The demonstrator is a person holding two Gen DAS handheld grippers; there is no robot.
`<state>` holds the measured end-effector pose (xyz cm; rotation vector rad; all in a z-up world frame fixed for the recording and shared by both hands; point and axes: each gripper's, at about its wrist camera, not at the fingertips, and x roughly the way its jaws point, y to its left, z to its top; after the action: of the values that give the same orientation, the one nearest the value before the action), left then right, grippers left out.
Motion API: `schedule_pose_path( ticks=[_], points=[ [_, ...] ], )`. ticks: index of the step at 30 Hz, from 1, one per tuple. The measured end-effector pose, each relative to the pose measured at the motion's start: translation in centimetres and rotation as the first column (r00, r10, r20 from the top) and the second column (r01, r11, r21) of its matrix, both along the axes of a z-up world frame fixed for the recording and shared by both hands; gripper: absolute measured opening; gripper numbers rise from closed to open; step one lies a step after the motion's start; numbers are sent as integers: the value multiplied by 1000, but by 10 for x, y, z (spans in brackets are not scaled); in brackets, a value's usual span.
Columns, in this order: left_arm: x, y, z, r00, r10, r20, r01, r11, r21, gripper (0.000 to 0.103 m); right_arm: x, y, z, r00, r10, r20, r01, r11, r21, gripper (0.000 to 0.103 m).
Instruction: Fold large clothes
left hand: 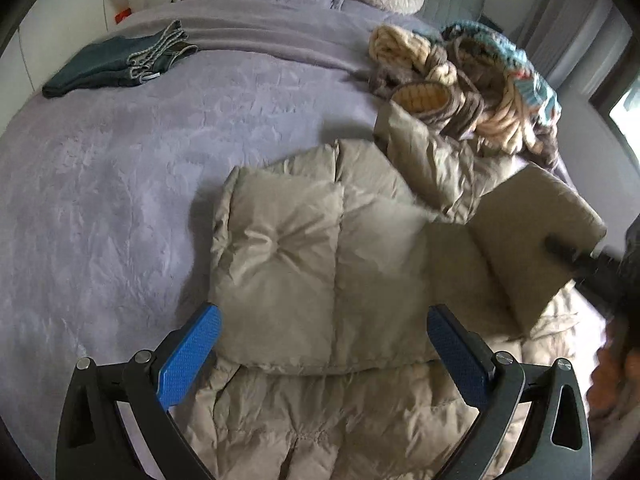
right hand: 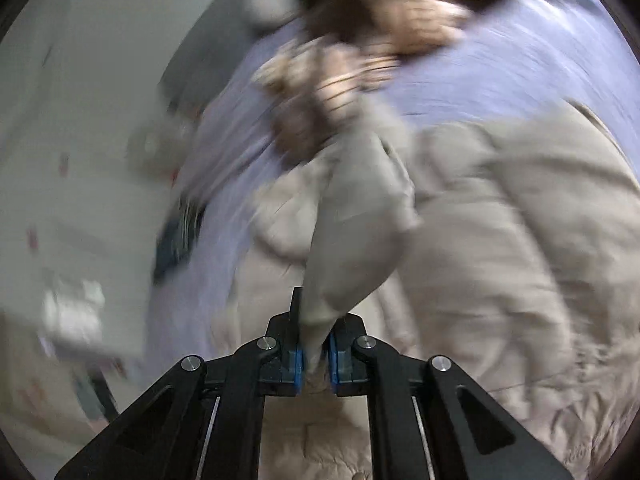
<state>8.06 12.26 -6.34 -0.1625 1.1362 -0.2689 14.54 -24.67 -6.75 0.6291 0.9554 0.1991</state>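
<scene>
Puffy beige down jacket (left hand: 320, 264) lies spread on the near side of a lavender-covered bed (left hand: 100, 184), with folded jeans (left hand: 116, 62) far left, the left gripper (left hand: 324, 344) hovering released above it, and the right gripper (right hand: 316, 354) clenched on a raised beige fold at its right.

No lettering, label, brand mark or number can be read in either view. The folded jeans (left hand: 116, 62) on the bed carry a small pale tag at one corner, possibly a size label, but it is too small to read. The right wrist view is blurred throughout.
</scene>
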Motion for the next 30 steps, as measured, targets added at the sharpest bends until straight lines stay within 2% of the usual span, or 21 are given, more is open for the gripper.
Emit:
schedule_pose_path(
  ticks=[2, 5, 6, 7, 8, 9, 13, 17, 19, 21, 23, 24, 25, 26, 27, 28, 29, 30],
  points=[
    [3, 5, 0, 1000, 6, -10, -6, 998, -59, 103, -2, 28, -3, 995, 93, -20, -94, 993, -77, 11],
    [7, 5, -3, 999, 4, -38, -10, 988, -154, 103, -3, 61, -23, 978, 179, -106, -191, 974, -118, 19],
    [8, 3, -5, 999, -4, -48, -5, 982, -188, 103, -3, 66, -31, 973, 192, -127, -207, 972, -114, 33],
    [9, 0, -7, 998, -11, -55, -1, 978, -208, 103, -4, 70, -38, 968, 204, -148, -220, 970, -100, 43],
    [11, -4, -9, 998, -22, -63, 7, 973, -233, 103, -4, 72, -43, 964, 212, -158, -227, 970, -84, 63],
    [13, -9, -12, 997, -32, -73, 13, 968, -251, 103, -6, 73, -45, 962, 222, -157, -235, 970, -64, 69],
    [21, -31, -27, 988, -76, -138, 25, 939, -343, 103, -19, 59, -41, 962, 225, -156, -234, 971, -42, 69],
    [24, -54, -37, 980, -107, -167, 36, 924, -381, 103, -43, 7, -43, 973, 139, -182, -143, 990, -10, 69],
    [26, -64, -38, 978, -129, -163, 56, 919, -391, 103, -63, -31, -50, 975, 56, -215, -54, 998, 16, 69],
    [30, -76, -45, 974, -152, -171, 78, 924, -374, 103, -82, -69, -57, 970, -38, -240, 51, 997, 49, 69],
    [33, -86, -54, 970, -154, -188, 83, 937, -339, 103, -104, -111, -66, 953, -148, -264, 179, 979, 98, 69],
    [34, -90, -59, 967, -157, -200, 84, 940, -330, 101, -111, -131, -71, 941, -209, -265, 255, 955, 154, 69],
    [35, -95, -64, 963, -162, -214, 87, 942, -325, 88, -115, -143, -73, 932, -251, -263, 305, 933, 191, 69],
    [37, -100, -69, 956, -178, -234, 96, 941, -324, 65, -119, -157, -76, 918, -300, -260, 360, 905, 227, 69],
    [39, -106, -74, 947, -194, -256, 107, 942, -317, 51, -121, -167, -77, 907, -336, -255, 397, 883, 249, 69],
    [40, -110, -77, 941, -205, -268, 119, 944, -307, 18, -122, -176, -78, 895, -370, -251, 431, 861, 269, 69],
    [40, -115, -78, 937, -220, -270, 135, 944, -300, 12, -122, -185, -79, 882, -400, -247, 461, 841, 284, 69],
    [39, -119, -73, 944, -217, -247, 147, 951, -274, 12, -120, -193, -79, 870, -429, -242, 486, 828, 278, 54]
  ],
)
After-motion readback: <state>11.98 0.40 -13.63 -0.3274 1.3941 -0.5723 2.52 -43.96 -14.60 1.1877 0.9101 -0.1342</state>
